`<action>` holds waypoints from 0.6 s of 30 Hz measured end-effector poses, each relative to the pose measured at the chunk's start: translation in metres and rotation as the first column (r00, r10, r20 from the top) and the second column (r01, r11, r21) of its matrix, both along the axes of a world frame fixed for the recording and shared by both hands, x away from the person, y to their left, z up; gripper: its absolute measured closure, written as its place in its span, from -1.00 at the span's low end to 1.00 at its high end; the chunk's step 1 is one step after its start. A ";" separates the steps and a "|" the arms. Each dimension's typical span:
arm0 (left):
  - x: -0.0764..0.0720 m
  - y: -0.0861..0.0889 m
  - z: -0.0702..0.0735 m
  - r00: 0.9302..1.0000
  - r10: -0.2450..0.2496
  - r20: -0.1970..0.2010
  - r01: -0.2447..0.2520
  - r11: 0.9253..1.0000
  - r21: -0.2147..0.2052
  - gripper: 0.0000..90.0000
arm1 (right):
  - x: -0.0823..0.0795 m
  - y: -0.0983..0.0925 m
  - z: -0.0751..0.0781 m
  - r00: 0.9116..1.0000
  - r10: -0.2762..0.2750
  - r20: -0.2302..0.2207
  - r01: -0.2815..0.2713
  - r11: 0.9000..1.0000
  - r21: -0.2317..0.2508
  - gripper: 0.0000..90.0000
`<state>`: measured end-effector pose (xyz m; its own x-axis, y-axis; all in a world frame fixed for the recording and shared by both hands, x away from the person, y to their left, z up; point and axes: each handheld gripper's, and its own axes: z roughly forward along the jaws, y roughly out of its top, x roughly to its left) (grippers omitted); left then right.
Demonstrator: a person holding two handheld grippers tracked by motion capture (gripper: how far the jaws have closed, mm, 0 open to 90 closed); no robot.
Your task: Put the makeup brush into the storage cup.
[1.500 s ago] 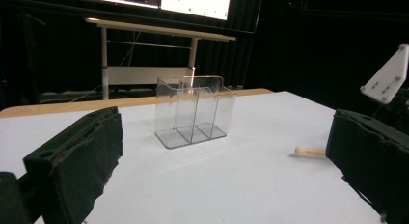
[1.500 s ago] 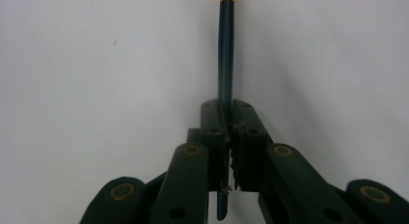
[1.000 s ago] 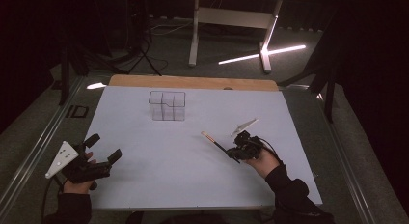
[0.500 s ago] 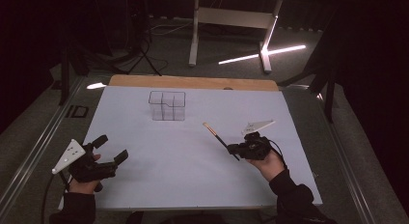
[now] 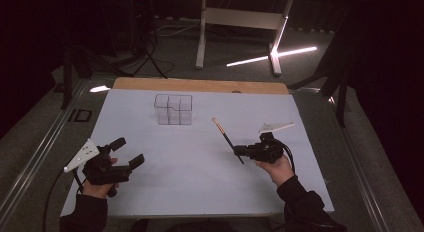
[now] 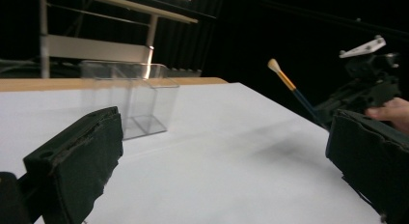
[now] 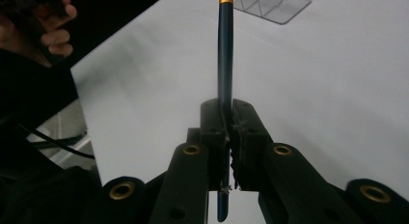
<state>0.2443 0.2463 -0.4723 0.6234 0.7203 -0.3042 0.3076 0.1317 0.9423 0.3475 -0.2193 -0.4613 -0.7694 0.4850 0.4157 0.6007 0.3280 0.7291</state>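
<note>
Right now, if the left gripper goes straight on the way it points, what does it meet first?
Probably the clear divided box: it stands ahead between the open jaws of the left gripper, though slightly left of centre, so depth is uncertain.

Left gripper [image 5: 122, 157] gapes wide, seemingly hovering; right gripper [image 5: 239, 152] is clamped tight.

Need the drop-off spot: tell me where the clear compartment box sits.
High view: the clear compartment box stands left of centre toward the white mat's far edge, apart from both grippers.
</note>
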 end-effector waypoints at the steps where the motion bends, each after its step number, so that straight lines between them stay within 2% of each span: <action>1: 0.001 -0.002 0.002 1.000 -0.006 -0.014 0.006 1.000 0.004 -1.00 | 0.000 0.000 0.000 1.000 0.001 -0.008 -0.001 1.000 0.003 0.88; 2: 0.003 -0.004 0.003 1.000 -0.009 -0.025 0.010 1.000 0.006 -1.00 | 0.000 0.001 0.000 1.000 0.004 -0.005 -0.004 1.000 -0.010 0.88; 7: 0.012 -0.013 0.007 0.996 -0.053 -0.076 0.051 0.998 -0.023 -1.00 | 0.001 0.003 -0.002 0.999 0.017 -0.046 -0.015 0.999 0.042 0.88; 11: 0.020 -0.023 0.013 0.993 -0.099 -0.066 0.097 0.995 -0.032 -1.00 | 0.001 0.006 0.001 1.000 0.013 -0.014 -0.012 0.998 0.057 0.88; 14: 0.026 -0.032 0.019 0.989 -0.136 -0.060 0.136 0.991 -0.012 -1.00 | 0.001 0.006 0.003 1.000 0.022 0.022 -0.024 0.993 0.118 0.88; 16: 0.031 -0.038 0.022 0.988 -0.145 -0.057 0.145 0.989 -0.008 -1.00 | 0.001 0.007 0.005 0.998 0.019 0.067 -0.027 0.992 0.120 0.88; 17: 0.031 -0.038 0.022 0.988 -0.145 -0.057 0.145 0.989 -0.008 -1.00 | 0.001 0.007 0.005 0.998 0.019 0.067 -0.027 0.992 0.120 0.88; 18: 0.035 -0.042 0.024 0.986 -0.156 -0.055 0.156 0.988 -0.006 -1.00 | 0.001 0.007 0.006 0.997 0.016 0.070 -0.025 0.990 0.141 0.88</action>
